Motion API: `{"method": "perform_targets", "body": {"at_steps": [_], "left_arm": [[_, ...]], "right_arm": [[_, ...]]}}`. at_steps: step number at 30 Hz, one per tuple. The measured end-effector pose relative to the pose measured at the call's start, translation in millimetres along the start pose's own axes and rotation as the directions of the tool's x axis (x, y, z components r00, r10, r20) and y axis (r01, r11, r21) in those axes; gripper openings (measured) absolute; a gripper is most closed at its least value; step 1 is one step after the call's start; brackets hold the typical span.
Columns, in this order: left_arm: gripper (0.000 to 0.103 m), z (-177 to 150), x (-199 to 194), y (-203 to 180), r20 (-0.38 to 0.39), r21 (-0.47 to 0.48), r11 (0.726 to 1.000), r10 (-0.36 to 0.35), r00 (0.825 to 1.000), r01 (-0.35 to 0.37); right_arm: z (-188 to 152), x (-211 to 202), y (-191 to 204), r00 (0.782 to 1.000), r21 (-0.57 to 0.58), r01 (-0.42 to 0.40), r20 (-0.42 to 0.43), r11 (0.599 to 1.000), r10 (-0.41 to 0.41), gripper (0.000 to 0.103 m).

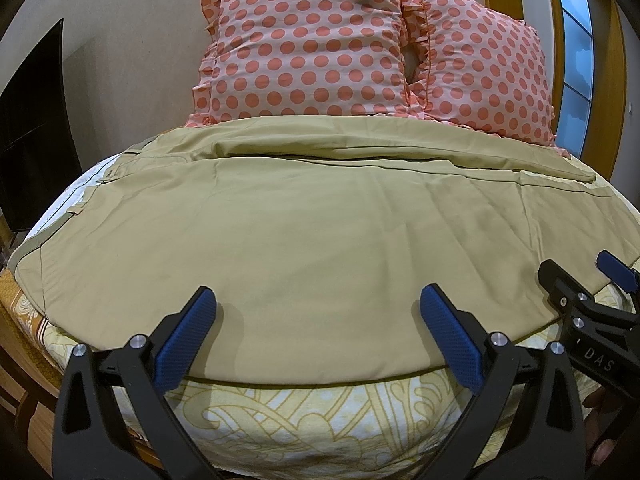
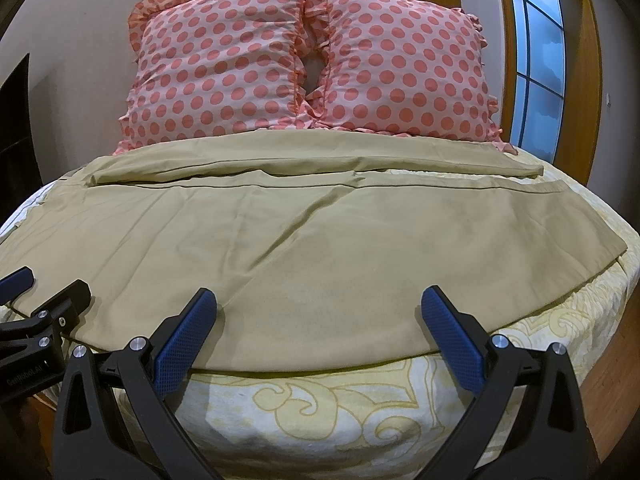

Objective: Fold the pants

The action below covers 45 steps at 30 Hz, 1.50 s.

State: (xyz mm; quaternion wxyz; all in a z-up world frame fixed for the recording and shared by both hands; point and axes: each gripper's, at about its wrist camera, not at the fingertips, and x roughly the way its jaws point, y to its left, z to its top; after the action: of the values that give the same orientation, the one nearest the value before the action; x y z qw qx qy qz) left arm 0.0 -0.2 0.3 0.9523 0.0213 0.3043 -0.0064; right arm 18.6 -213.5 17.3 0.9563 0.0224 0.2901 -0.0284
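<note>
Khaki pants (image 1: 312,224) lie spread flat across the bed, waist to the left and leg hems to the right; they also fill the right wrist view (image 2: 304,240). One leg lies nearer me, the other behind it by the pillows. My left gripper (image 1: 318,300) is open and empty, hovering over the near edge of the pants. My right gripper (image 2: 320,300) is open and empty over the same near edge, further right. The right gripper also shows in the left wrist view (image 1: 576,276); the left gripper shows at the left edge of the right wrist view (image 2: 52,280).
The bed has a cream sheet with a yellow pattern (image 1: 304,412). Two pink polka-dot pillows (image 1: 312,44) (image 2: 404,64) lean against the wall behind the pants. A window (image 2: 536,60) is at the right; dark furniture (image 1: 32,128) stands at the left.
</note>
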Motion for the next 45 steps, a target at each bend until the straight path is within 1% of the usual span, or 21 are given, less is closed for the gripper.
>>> {"method": "perform_targets", "body": {"at_steps": [4,6,8,11,14,16,18,19,21,23,27,29,30,32,33,34,35,36,38,42,45], "left_arm": [[0.101,1.5,0.4,0.6,-0.019,0.002,1.0,-0.003,1.0,0.003],[0.101,10.1,-0.7,4.8,-0.045,0.001,1.0,-0.011,0.999,0.011],[0.101,23.7,-4.8,7.4,-0.015,-0.002,1.0,0.0,1.0,0.0],[0.101,54.2,-16.3,15.5,0.052,-0.004,0.999,0.053,0.997,-0.053],[0.101,90.0,-17.2,20.2,0.114,-0.03,0.997,0.073,0.991,-0.07],[0.101,107.3,-13.4,23.3,0.135,-0.054,0.996,0.072,0.988,-0.065],[0.101,121.3,-4.9,26.1,0.141,-0.078,0.995,0.068,0.988,-0.057],[0.101,129.3,3.1,27.7,0.14,-0.091,0.994,0.066,0.988,-0.054],[0.101,139.9,18.5,28.7,0.133,-0.098,0.994,0.07,0.989,-0.057],[0.101,145.6,32.6,27.5,0.117,-0.092,0.993,0.083,0.99,-0.073],[0.101,148.6,57.2,27.5,0.082,-0.089,0.993,0.084,0.993,-0.076],[0.101,148.2,63.9,26.6,0.073,-0.079,0.994,0.082,0.994,-0.076],[0.101,147.6,64.7,26.4,0.074,-0.075,0.995,0.079,0.994,-0.073],[0.101,146.2,66.8,26.9,0.086,-0.062,0.997,0.05,0.995,-0.045],[0.101,145.5,66.9,27.6,0.091,-0.061,0.997,0.042,0.995,-0.037],[0.101,144.6,66.7,29.1,0.095,-0.069,0.997,0.037,0.995,-0.03],[0.101,144.3,66.7,30.4,0.096,-0.077,0.997,0.031,0.995,-0.024],[0.101,144.6,66.7,31.9,0.095,-0.085,0.996,0.024,0.995,-0.016],[0.101,144.6,64.6,35.4,0.091,-0.098,0.995,0.016,0.996,-0.007],[0.101,143.5,51.4,45.4,0.12,-0.116,0.993,0.029,0.992,-0.015],[0.101,142.0,43.2,54.3,0.137,-0.133,0.991,0.041,0.99,-0.022]], "right_arm": [[3.2,-1.4,-1.9,1.0,-0.011,-0.017,-0.016,1.0,0.017,0.102],[13.2,2.7,-7.6,0.998,-0.011,-0.039,-0.058,0.999,0.038,0.102],[34.4,-1.2,-28.2,0.998,0.019,-0.041,-0.04,0.999,0.042,0.102],[91.3,2.5,-74.9,0.999,0.08,0.031,0.014,0.996,-0.032,0.102],[153.7,44.7,-128.8,0.991,0.167,0.136,-0.033,0.977,-0.132,0.102],[192.0,94.9,-170.5,0.969,0.249,0.24,-0.114,0.938,-0.218,0.102],[215.5,139.9,-202.6,0.95,0.316,0.303,-0.18,0.899,-0.257,0.1],[225.4,161.4,-217.5,0.939,0.34,0.333,-0.205,0.879,-0.276,0.096],[247.1,220.8,-248.1,0.905,0.37,0.405,-0.293,0.836,-0.309,0.08],[255.8,260.7,-266.2,0.879,0.394,0.446,-0.36,0.804,-0.312,0.074],[260.9,311.8,-284.0,0.847,0.447,0.5,-0.431,0.742,-0.312,0.073],[259.3,334.8,-281.1,0.78,0.357,0.586,-0.489,0.727,-0.389,0.071],[254.3,342.9,-279.4,0.744,0.305,0.621,-0.518,0.722,-0.421,0.066],[247.1,343.4,-277.8,0.753,0.303,0.619,-0.49,0.724,-0.439,0.06],[243.4,341.5,-278.5,0.787,0.327,0.579,-0.463,0.747,-0.408,0.049],[242.2,340.3,-280.9,0.807,0.343,0.553,-0.446,0.76,-0.386,0.047],[240.2,340.1,-283.0,0.819,0.346,0.537,-0.434,0.769,-0.377,0.038],[238.9,339.8,-284.0,0.832,0.353,0.518,-0.418,0.779,-0.364,0.021],[233.0,334.9,-290.5,0.864,0.407,0.472,-0.391,0.782,-0.318,0.009],[220.4,303.3,-305.9,0.933,0.566,0.338,-0.304,0.752,-0.191,0.004],[203.4,248.2,-312.8,0.98,0.646,0.186,-0.172,0.741,-0.096,0.004]]}}
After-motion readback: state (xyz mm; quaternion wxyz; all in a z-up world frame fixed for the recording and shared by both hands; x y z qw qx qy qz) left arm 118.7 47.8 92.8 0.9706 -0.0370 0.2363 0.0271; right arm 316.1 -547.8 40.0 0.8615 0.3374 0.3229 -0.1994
